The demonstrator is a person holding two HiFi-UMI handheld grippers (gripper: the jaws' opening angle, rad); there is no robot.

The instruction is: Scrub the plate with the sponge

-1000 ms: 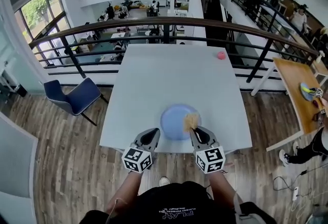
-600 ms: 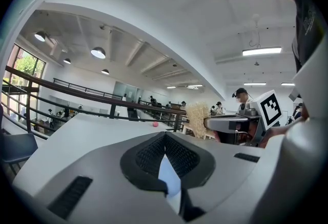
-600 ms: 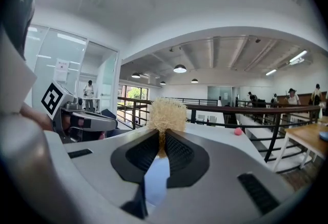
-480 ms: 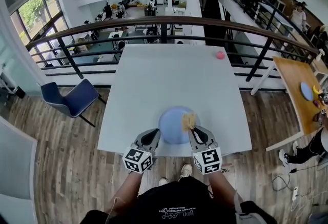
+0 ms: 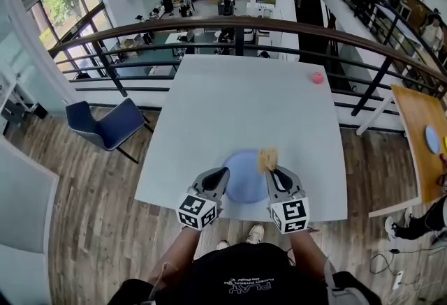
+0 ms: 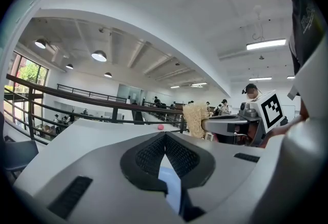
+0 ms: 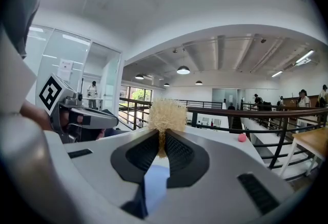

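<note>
- the plate [image 5: 244,178], pale blue and round, lies flat on the white worktop [image 5: 244,101], close to the edge nearest you and between your two grippers.
- your right gripper [image 5: 272,169] reaches in over the plate's right side. its fingers [image 7: 177,154] are clamped on the sponge [image 5: 268,158], a tan, fibrous pad that stands up above the fingertips.
- from the head view the sponge sits at the plate's far right rim. no view shows whether it presses on the plate.
- in the right gripper view the sponge [image 7: 166,115] is pinched by its lower part, and the blue of the plate [image 7: 156,182] shows below, in the gap behind the pads.
- your left gripper [image 5: 222,172] points at the plate's left rim. its fingers [image 6: 148,156] are closed tip to tip with nothing between them, and a strip of the plate [image 6: 169,182] shows through the gap behind them.
- whether the left fingertips touch the rim you cannot tell from these views.
- the left gripper view shows the right gripper [image 6: 225,124] off to its right, holding the sponge [image 6: 196,119] upright.
- a small pink ball [image 5: 318,77] rests near the worktop's far right corner, well apart from the plate.
- a blue chair [image 5: 112,125] stands on the wooden floor to the left of the worktop, and a dark railing [image 5: 209,24] runs behind it.
</note>
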